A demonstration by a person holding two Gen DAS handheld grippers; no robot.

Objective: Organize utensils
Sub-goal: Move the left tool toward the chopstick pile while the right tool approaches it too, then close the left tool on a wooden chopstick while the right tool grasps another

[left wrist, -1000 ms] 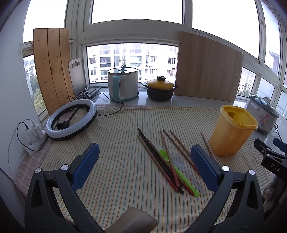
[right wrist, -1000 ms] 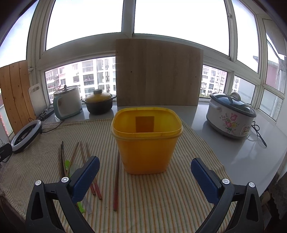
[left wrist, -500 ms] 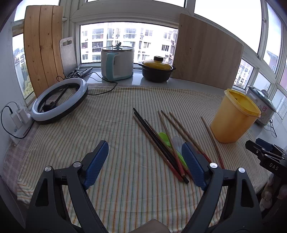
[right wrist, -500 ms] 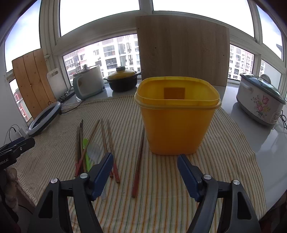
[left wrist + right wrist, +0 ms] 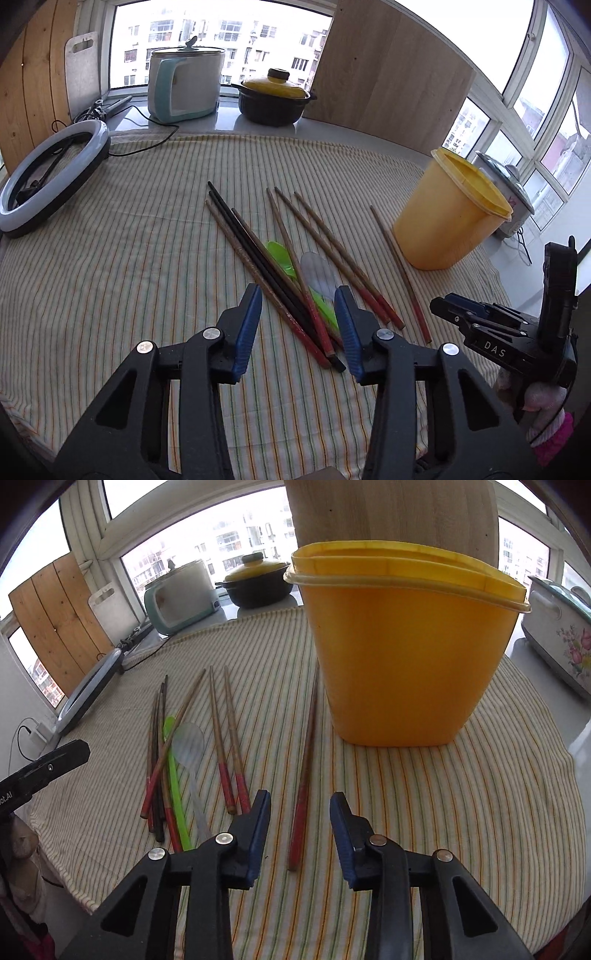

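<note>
A loose bundle of chopsticks (image 5: 291, 273) lies on the striped tablecloth (image 5: 122, 251), their long axes running from the far left to the near right in the left wrist view, red-tipped ends nearest the camera. Two black ones sit among the brown ones, and a green spoon (image 5: 286, 258) and a clear spoon (image 5: 317, 273) lie in the same heap, bowls pointing away, handles toward the near edge. One single chopstick (image 5: 304, 764) lies apart to the right of the bundle, just beside the yellow container (image 5: 402, 646), its long axis running almost straight away from the right wrist camera, red end near.

The left gripper (image 5: 298, 314) hangs low over the near ends of the bundle, jaws spread with a moderate gap, the red and black tips and the spoon handles lying between the blue pads; nothing is pinched. The right gripper (image 5: 300, 818) is angled down toward the cloth, its jaws likewise parted, straddling the near end of the single chopstick without touching it.

The yellow container stands upright on the cloth at the far right, open-topped; its inside cannot be seen from either view. On the sill beyond stand a kettle (image 5: 184, 85) and a yellow-lidded pot (image 5: 275, 98), and a ring light (image 5: 51, 177) lies at the far left.
</note>
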